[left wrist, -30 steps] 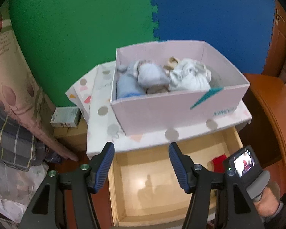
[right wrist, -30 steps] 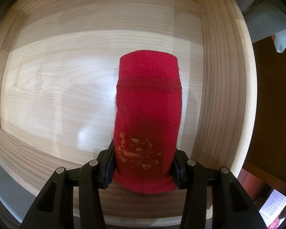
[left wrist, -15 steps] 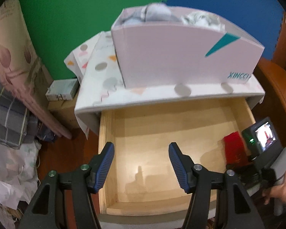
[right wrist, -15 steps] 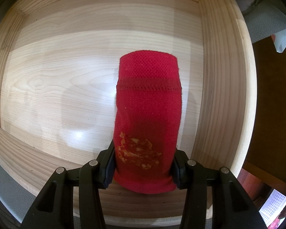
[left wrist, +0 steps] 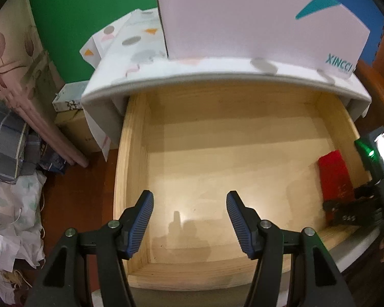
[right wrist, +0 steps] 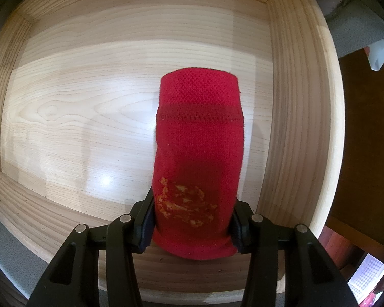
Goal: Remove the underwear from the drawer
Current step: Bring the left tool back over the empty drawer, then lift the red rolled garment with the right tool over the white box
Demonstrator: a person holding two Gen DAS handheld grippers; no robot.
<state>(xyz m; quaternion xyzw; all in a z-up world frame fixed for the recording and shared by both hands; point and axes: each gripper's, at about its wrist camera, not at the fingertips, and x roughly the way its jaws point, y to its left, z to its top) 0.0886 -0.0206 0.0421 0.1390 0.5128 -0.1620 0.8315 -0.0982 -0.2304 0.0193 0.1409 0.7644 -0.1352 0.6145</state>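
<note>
Underwear (right wrist: 197, 158), red, lies in drawer (right wrist: 294, 128) by its right wall, clamped by right gripper (right wrist: 192, 226). Left gripper (left wrist: 189, 220) gapes empty over bare floor. Box (left wrist: 243, 20) sits on the top above.

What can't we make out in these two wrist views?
- Pink box contents: left wrist view, its front wall hides them.
- Right gripper pads: right wrist view, red underwear covers them.
- Drawer back: left wrist view, under the cabinet top.
</note>
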